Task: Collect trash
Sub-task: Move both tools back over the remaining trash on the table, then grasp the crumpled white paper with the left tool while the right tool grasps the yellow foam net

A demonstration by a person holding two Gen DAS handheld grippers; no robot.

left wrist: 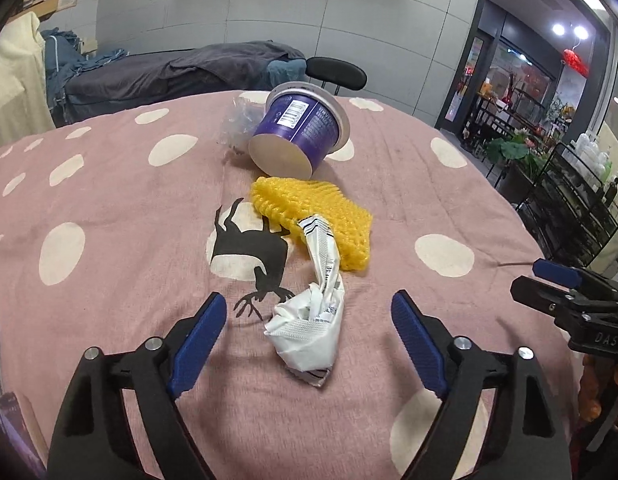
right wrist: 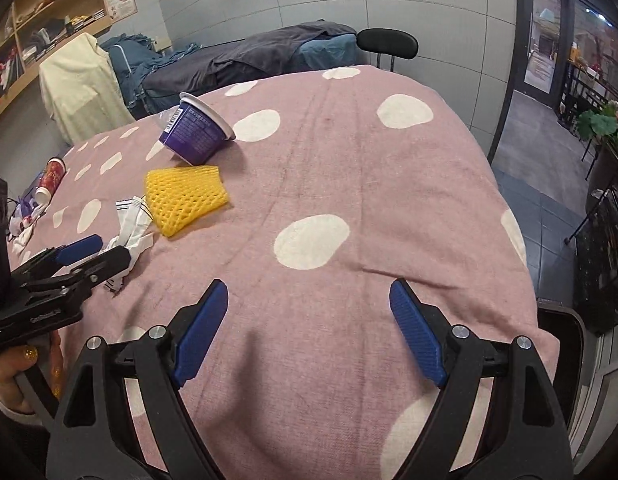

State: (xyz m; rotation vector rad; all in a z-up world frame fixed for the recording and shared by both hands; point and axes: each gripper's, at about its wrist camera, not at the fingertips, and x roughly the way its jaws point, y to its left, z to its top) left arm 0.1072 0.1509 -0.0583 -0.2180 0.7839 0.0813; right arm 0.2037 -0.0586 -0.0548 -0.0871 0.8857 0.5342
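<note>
Crumpled white wrapper (left wrist: 309,328), lower centre, looks light and crushable; I'd pinch its bunched middle. My left tool (left wrist: 309,312) gapes around it untouching; right tool (right wrist: 309,300) open, empty.

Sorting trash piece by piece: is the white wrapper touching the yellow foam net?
Touching. The left wrist view shows the white wrapper with its twisted end lying over the edge of the yellow foam net.

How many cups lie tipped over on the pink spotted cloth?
2. A purple cup lies on its side behind the yellow foam net; a red cup lies at the cloth's far left edge. Others may be hidden.
</note>
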